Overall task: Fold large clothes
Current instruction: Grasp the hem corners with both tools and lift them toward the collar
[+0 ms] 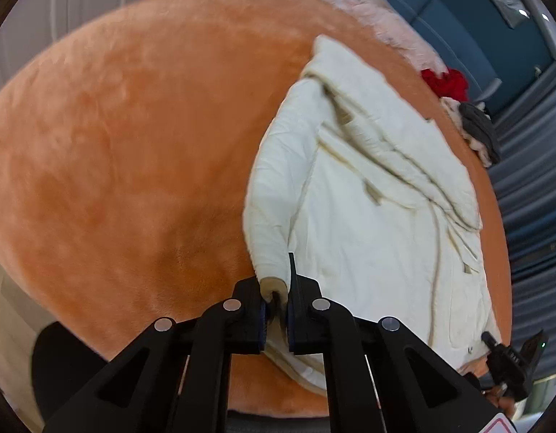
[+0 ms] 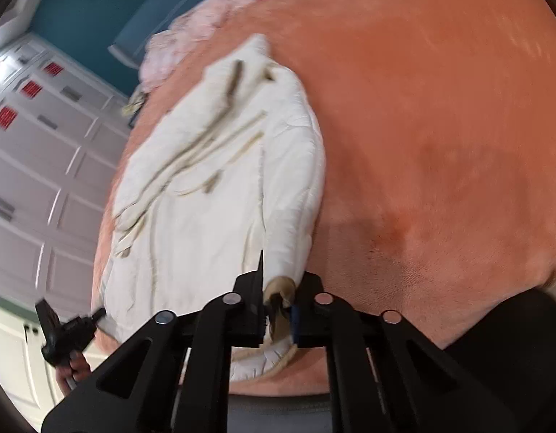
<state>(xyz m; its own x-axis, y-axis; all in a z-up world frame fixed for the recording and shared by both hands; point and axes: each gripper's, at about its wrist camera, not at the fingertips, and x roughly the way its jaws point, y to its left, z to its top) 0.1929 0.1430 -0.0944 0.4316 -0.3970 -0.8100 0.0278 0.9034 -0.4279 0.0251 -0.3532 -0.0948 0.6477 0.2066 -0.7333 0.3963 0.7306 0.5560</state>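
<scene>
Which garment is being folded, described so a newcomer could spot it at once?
Start at the big orange plush blanket. On it lies a cream-white padded coat with beige trim, cuffs toward the viewer. The pink throw and red item lie past it.

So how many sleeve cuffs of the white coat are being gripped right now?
2. The left gripper is shut on one tan cuff of the white coat; the right gripper is shut on the other cuff.

Bare orange blanket (image 1: 115,162) beside the white coat (image 1: 368,216)
</scene>
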